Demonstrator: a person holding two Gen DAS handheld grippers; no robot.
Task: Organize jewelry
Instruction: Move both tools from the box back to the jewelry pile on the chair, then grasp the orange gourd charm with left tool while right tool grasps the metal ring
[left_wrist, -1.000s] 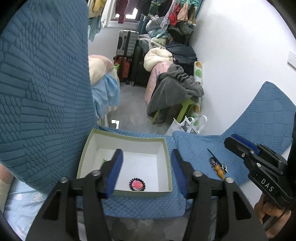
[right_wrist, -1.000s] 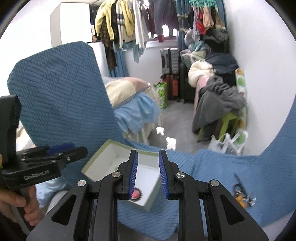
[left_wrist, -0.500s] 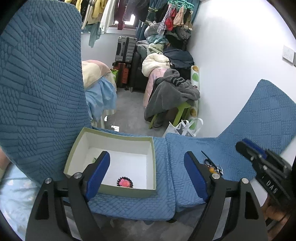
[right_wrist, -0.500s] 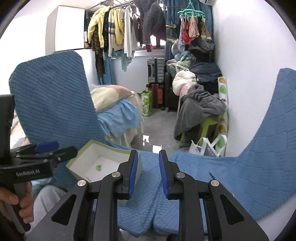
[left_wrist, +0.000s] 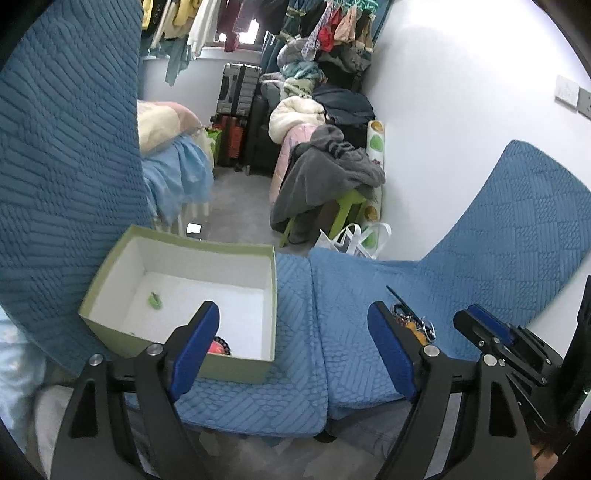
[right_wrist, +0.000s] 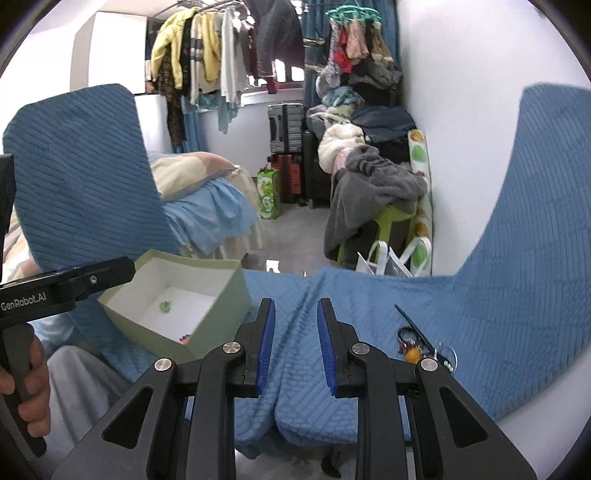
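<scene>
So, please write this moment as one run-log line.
left gripper: open | right gripper: open, empty | box: two pieces | jewelry pile: on cushion

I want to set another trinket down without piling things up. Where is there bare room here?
Inside the open pale-green cardboard box, the white floor is bare between the small green piece and the pink-and-black beaded piece. The blue quilted cushion is bare between the box and the jewelry pile. That pile is the only crowded spot.
</scene>
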